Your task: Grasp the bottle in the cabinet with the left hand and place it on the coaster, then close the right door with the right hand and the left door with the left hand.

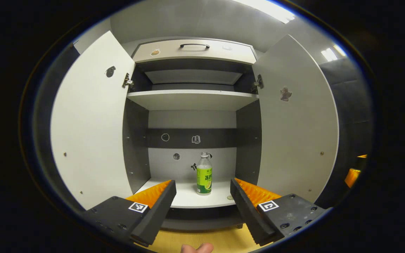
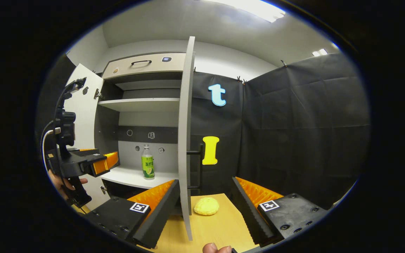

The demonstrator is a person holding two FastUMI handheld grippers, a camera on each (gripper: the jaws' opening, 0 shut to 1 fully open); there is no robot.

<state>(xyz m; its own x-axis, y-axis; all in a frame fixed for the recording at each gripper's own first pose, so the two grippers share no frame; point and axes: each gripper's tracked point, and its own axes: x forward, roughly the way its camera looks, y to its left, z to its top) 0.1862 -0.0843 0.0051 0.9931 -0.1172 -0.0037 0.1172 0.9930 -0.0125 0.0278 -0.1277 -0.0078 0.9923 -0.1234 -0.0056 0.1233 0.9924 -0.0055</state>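
A clear bottle [image 1: 204, 174] with a green label stands upright on the cabinet's bottom shelf [image 1: 188, 198], near the middle. My left gripper [image 1: 202, 186] is open in front of the shelf, apart from the bottle and lined up with it. Both doors stand open: the left door [image 1: 93, 126] and the right door [image 1: 294, 123]. In the right gripper view the bottle [image 2: 147, 163] shows past the edge-on right door [image 2: 186, 140]. The left gripper [image 2: 113, 160] hovers left of the bottle, held by a hand. A yellow coaster [image 2: 206, 206] lies on the wooden table between the fingers of my open right gripper [image 2: 206, 186].
An upper shelf [image 1: 192, 98] crosses the cabinet, bare, with a drawer and its dark handle [image 1: 194, 45] above. The right door carries a bar handle [image 2: 197, 168] on its outer face. The wooden table [image 2: 223, 228] runs in front of the cabinet. Black cloth walls close off the right side.
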